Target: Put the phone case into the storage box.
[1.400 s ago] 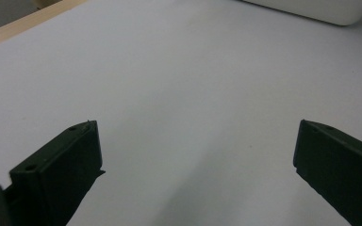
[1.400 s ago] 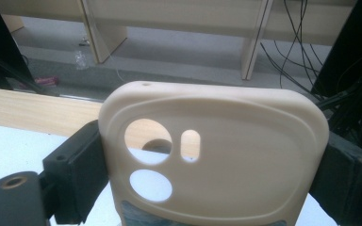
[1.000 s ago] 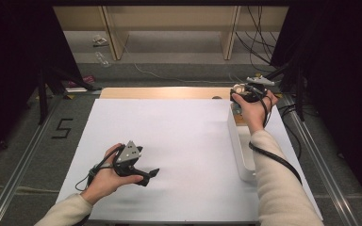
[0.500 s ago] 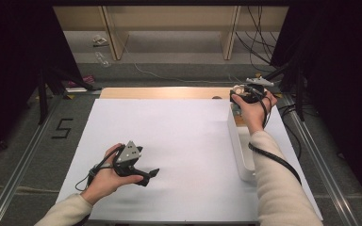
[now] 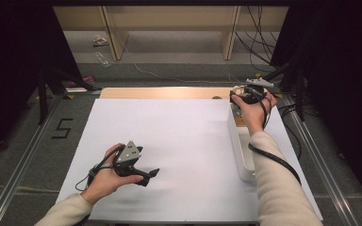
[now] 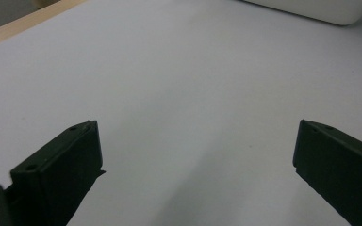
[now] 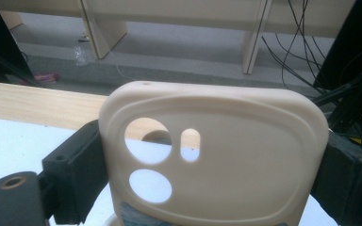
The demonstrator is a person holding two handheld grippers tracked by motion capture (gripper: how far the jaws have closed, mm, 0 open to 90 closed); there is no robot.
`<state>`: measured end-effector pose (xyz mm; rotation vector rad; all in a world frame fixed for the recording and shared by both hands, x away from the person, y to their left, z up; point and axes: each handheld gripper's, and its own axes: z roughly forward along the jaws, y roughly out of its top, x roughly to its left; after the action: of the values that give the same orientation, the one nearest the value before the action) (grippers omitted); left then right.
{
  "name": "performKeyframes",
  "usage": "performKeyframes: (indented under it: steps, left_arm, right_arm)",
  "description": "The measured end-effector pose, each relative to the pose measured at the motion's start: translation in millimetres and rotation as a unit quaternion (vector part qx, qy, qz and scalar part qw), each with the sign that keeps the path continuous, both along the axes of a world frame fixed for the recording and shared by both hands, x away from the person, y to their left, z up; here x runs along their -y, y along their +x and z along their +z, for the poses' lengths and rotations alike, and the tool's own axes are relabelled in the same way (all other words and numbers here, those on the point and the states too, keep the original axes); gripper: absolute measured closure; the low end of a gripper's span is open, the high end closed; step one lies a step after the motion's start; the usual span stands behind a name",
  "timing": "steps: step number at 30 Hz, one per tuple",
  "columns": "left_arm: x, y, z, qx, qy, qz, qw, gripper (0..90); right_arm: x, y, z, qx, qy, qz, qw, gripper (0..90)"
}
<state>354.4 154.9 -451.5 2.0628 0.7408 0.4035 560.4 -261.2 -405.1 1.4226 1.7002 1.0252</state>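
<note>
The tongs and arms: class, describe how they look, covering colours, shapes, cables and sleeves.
Both forearms wear cream long sleeves. The left tongs are black with flat, blocky jaws and a grey three-cornered plate on top; a black cable loops behind them. The right tongs are also black, with a grey plate and a black cable along the sleeve.

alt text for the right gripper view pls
A cream phone case with camera cutouts stands upright, clamped by its sides in the right tongs. Behind it lie a wooden table edge, grey floor and dangling cables.
</note>
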Motion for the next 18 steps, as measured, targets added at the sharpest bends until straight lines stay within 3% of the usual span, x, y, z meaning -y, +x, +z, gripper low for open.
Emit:
performKeyframes:
  steps: [13,18]
  left_arm:
    - [0.0,0.0,0.0,-0.001,0.001,-0.001,1.0,1.5]
    - [0.0,0.0,0.1,0.0,0.001,-0.001,1.0,1.5]
  right_arm:
    - [0.0,-0.6,-1.3,0.005,-0.002,-0.004,1.0,10.1]
    - [1.2,0.1,-3.2,0.002,-0.001,-0.007,1.0,2.2]
